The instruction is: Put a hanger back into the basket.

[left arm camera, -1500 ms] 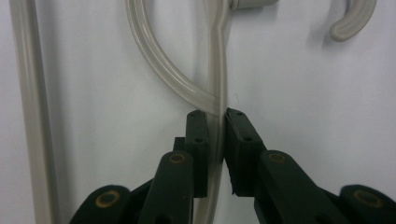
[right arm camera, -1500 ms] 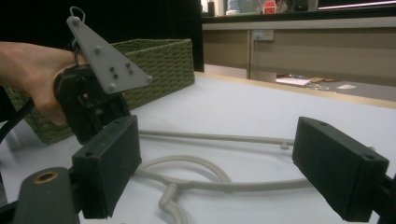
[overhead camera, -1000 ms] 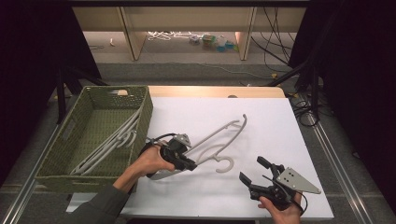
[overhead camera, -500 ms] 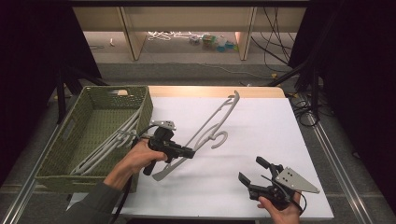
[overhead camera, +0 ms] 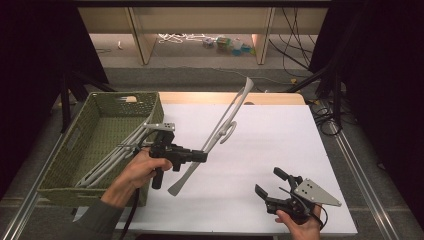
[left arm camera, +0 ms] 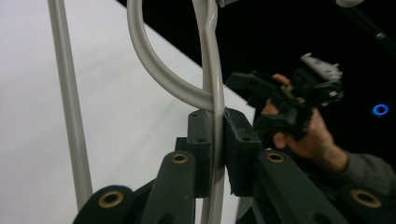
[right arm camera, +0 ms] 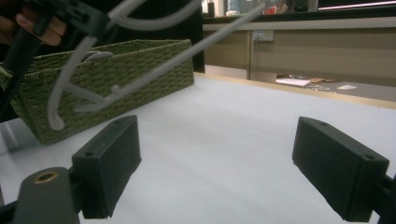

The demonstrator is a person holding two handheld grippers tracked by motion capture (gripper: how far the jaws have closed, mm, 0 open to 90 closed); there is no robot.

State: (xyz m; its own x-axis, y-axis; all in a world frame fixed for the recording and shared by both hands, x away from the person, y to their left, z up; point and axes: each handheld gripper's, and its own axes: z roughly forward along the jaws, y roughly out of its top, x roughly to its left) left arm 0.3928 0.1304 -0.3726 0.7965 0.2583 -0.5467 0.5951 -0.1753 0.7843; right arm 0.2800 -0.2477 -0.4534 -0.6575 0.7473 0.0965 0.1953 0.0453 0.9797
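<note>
A grey plastic clothes hanger (overhead camera: pixel 220 132) hangs tilted in the air above the white table (overhead camera: pixel 280 150), just right of the green woven basket (overhead camera: pixel 85 135). The left gripper (overhead camera: pixel 202 156) clamps its arm. The right gripper (overhead camera: pixel 267 186) rests near the table's front edge, jaws spread and empty.

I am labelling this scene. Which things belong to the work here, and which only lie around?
Work:
- grey hanger, clamped in the left tool
- green basket, hangers inside
- right tool, open, empty

Around:
- cables
- small items on the floor
</note>
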